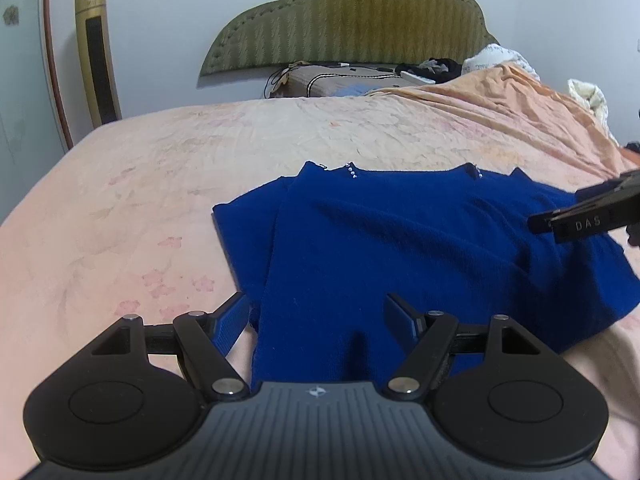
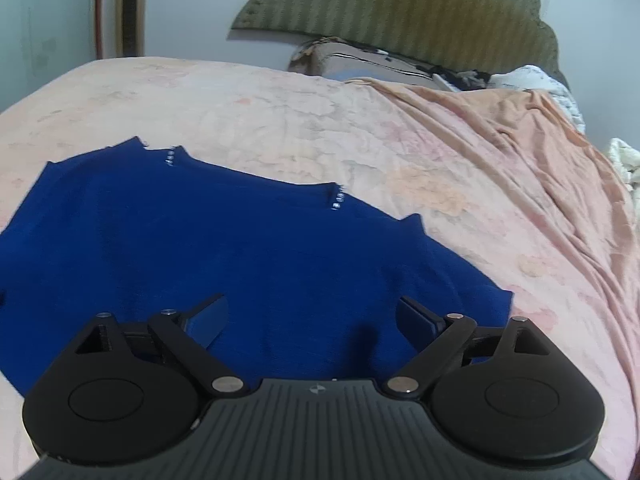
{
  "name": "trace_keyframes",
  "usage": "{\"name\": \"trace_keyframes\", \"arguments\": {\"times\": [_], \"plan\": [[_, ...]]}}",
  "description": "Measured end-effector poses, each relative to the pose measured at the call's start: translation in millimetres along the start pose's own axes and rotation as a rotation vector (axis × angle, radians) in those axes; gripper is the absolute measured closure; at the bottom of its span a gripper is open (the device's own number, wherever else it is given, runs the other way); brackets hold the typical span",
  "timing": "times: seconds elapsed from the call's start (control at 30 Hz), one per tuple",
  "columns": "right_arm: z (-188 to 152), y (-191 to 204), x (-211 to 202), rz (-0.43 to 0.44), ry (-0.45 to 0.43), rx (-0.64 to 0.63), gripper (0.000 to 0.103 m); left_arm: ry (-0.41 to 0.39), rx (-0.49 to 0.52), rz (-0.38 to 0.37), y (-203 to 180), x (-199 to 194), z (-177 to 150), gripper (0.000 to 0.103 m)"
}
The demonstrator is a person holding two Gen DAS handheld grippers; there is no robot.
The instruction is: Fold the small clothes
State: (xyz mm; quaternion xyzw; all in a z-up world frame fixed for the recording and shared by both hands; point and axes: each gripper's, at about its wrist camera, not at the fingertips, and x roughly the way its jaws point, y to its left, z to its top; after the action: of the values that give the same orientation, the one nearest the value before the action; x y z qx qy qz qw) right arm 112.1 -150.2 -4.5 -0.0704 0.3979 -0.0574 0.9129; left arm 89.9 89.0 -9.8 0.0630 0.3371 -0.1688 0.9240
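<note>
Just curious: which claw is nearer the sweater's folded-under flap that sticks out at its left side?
Left. The left claw hangs open just below that flap; the right claw is over the blue sweater's opposite side.

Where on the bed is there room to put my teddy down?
The pink sheet lies bare left of the blue top, and beyond it up to the pillow. It is crowded by the headboard, and the rumpled orange blanket fills the right.

Dim, even indoor light with a cool cast in both views. Fisheye bends the wall [image 1: 160, 32] and bed [image 1: 120, 184] edges toward 9 and 3 o'clock, with dark corners. A soft shadow falls on the sweater [image 2: 248, 264] at 6 o'clock. The right view is slightly blurred.
</note>
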Motion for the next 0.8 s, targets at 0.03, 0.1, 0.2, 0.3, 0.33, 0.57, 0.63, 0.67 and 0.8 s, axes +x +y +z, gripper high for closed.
{"name": "trace_keyframes", "arguments": {"times": [0.03,0.1,0.2,0.3,0.33,0.57,0.63,0.67,0.8], "plan": [[-0.2,-0.2,0.4,-0.014,0.001,-0.002,0.008,-0.001,0.009,0.003,-1.8,-0.2,-0.6,0.029],[-1.4,-0.7,0.4,-0.045,-0.001,-0.003,0.007,-0.003,0.02,0.009,-3.7,-0.4,-1.4,0.029],[-3.6,-5.1,0.5,-0.063,-0.005,0.014,0.006,-0.004,0.029,0.008,-4.9,0.0,-1.9,0.029],[-6.2,-10.6,-0.5,-0.088,-0.016,0.033,0.006,-0.005,0.035,0.006,-5.1,0.2,-2.6,0.029],[-7.1,-11.9,-0.5,-0.096,-0.018,0.035,0.006,-0.004,0.036,0.006,-4.9,0.5,-2.9,0.029],[-12.8,-18.8,0.7,-0.112,-0.015,0.059,0.006,-0.003,0.042,0.003,-5.9,1.5,-4.2,0.029],[-14.4,-19.8,0.8,-0.114,-0.013,0.062,0.005,-0.002,0.046,0.0,-6.3,1.7,-4.7,0.029],[-15.4,-20.5,0.7,-0.115,-0.012,0.064,0.005,-0.001,0.048,-0.001,-6.5,1.7,-5.2,0.029],[-18.0,-22.2,0.4,-0.118,-0.01,0.07,0.005,0.002,0.05,-0.003,-6.5,2.2,-5.5,0.029]]}}
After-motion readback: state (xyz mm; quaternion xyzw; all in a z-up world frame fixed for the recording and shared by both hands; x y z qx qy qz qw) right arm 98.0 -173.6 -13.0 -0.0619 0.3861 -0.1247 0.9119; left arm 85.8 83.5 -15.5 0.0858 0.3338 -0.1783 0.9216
